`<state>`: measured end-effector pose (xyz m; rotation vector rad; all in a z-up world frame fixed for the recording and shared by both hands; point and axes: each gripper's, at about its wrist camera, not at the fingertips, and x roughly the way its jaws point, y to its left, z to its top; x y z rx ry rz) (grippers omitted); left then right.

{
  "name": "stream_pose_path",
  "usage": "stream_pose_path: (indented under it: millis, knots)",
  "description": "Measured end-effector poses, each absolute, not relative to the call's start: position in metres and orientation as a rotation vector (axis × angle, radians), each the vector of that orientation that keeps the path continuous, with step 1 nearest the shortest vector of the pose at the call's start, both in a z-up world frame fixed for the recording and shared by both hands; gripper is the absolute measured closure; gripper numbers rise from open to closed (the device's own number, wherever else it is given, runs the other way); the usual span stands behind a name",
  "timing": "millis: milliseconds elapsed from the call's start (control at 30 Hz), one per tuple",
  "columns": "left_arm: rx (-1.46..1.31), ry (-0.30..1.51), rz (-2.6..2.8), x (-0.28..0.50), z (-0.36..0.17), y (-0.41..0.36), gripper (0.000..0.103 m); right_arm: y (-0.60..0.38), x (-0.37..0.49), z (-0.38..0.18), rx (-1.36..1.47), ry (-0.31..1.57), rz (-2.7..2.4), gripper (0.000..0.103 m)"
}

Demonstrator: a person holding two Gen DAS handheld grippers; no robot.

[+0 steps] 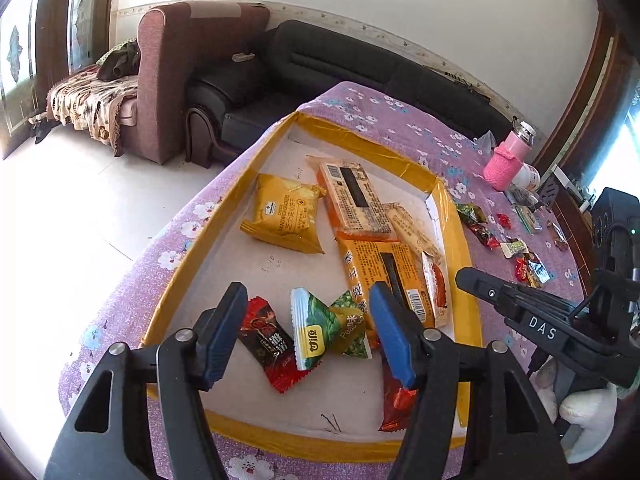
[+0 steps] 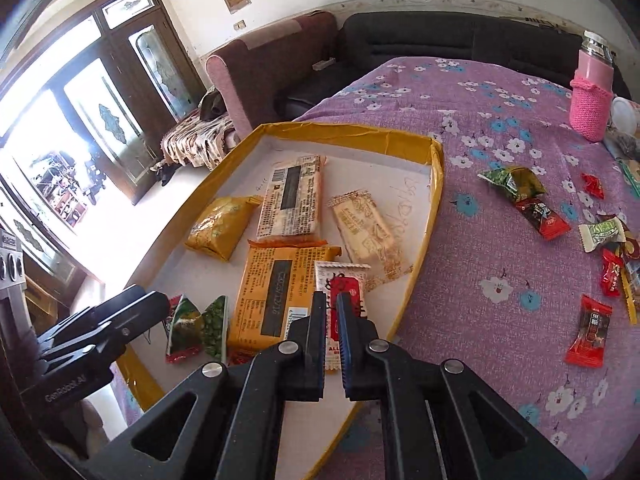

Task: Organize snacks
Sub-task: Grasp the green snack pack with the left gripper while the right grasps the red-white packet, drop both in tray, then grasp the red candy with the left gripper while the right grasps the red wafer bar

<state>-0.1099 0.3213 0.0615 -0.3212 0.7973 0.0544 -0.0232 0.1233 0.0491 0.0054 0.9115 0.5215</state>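
A shallow yellow-rimmed cardboard tray [image 1: 240,164] [image 2: 436,184] lies on the purple flowered tablecloth and holds several snack packs. My left gripper [image 1: 308,312] is open above the tray's near end, over a green pea pack [image 1: 332,326] and a dark red candy [image 1: 268,344]. My right gripper [image 2: 330,312] is nearly shut, its jaws a narrow gap apart over a white-and-red snack pack [image 2: 342,280] in the tray; I cannot tell if it grips the pack. It shows in the left wrist view [image 1: 464,276]. Loose candies [image 2: 544,216] lie on the cloth to the right.
A pink sleeved bottle [image 2: 592,92] stands at the table's far right. A yellow cracker pack [image 1: 286,218] and two orange packs [image 1: 356,196] lie in the tray. Sofas stand behind the table; the table edge drops to the floor on the left.
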Motion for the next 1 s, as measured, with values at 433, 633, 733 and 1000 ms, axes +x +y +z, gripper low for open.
stream_pose_path:
  millis: [433,633,733,1000]
  knots:
    - [-0.302,0.768,0.001,-0.124,0.096,0.293,0.035,0.002,-0.03,0.108,0.143,0.755,0.384,0.077]
    - [-0.27,0.77,-0.082,-0.121,0.113,0.25,0.035,-0.109,-0.036,0.121,0.195,0.71,0.174,0.063]
    - [-0.282,0.766,-0.159,-0.112,0.129,0.221,0.035,-0.149,-0.031,0.118,0.219,0.716,0.113,0.058]
    - [-0.237,0.882,-0.302,-0.069,0.12,0.132,0.031,-0.195,0.017,0.056,0.372,0.851,0.121,0.051]
